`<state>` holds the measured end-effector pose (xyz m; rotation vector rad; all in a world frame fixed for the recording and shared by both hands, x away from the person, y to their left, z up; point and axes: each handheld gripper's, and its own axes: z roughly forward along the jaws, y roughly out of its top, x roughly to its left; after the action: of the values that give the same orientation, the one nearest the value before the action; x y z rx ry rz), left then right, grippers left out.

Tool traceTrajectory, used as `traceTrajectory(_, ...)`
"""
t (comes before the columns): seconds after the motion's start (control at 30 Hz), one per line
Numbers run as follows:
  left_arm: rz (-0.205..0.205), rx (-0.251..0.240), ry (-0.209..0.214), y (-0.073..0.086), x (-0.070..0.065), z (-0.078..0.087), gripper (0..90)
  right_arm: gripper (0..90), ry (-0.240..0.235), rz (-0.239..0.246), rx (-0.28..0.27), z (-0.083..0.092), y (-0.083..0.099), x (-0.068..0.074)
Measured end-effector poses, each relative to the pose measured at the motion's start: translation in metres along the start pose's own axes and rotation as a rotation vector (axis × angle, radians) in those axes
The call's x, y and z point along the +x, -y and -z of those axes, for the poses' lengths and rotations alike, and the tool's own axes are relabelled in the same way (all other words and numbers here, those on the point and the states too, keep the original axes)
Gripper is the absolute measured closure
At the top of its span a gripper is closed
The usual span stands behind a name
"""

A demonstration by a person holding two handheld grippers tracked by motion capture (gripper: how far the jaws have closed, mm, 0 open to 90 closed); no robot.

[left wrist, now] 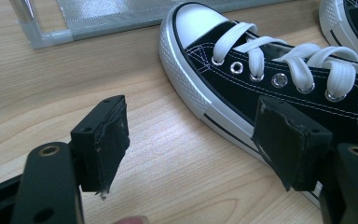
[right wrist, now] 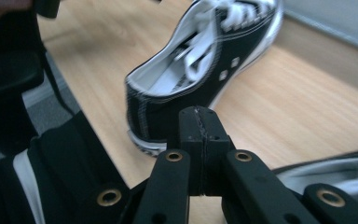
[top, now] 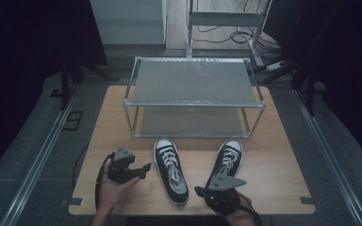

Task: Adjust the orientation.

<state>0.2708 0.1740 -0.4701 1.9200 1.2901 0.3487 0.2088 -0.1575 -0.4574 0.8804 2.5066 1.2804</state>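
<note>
Two black-and-white canvas sneakers lie on the wooden table (top: 273, 160), toes toward the rack. My left gripper (top: 143, 169) rests low just left of the left sneaker (top: 169, 169). In the left gripper view its jaws (left wrist: 191, 140) stand open over bare wood, and the left sneaker's toe and laces (left wrist: 270, 79) lie just beyond the right jaw. My right gripper (top: 199, 190) sits at the heel of the right sneaker (top: 227, 160), pointing left. In the right gripper view its jaws (right wrist: 200, 126) are shut with nothing between them, aimed at the left sneaker's heel (right wrist: 200, 56).
A metal two-shelf rack (top: 193, 82) stands at the back half of the table, both shelves bare; its lower corner (left wrist: 98, 18) is near the left sneaker's toe. Floor rails run along both sides. Dark clothing fills the left of the right gripper view.
</note>
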Motion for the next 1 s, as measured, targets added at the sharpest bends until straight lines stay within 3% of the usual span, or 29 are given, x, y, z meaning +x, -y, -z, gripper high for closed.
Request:
traceTrajectory(0.33, -0.011, 0.004, 0.008, 0.0, -0.002, 0.0, 25.4, 89.9, 0.028, 0.082, 0.084, -0.028, 0.008, 0.027)
traceTrajectory(0.5, -0.016, 0.012, 0.007, 0.0, -0.004, -0.001, 25.4, 89.9, 0.044, 0.083, 0.078, -0.029, 0.009, 0.031)
traceTrajectory(0.73, -0.016, 0.011, 0.009, 0.0, -0.003, 0.0, 25.4, 89.9, 0.07, 0.035, 0.094, -0.032, 0.012, 0.021)
traceTrajectory(1.0, -0.012, 0.005, 0.011, -0.001, -0.003, 0.003, 25.4, 90.0, 0.046, 0.048, 0.088, -0.048, 0.014, 0.037)
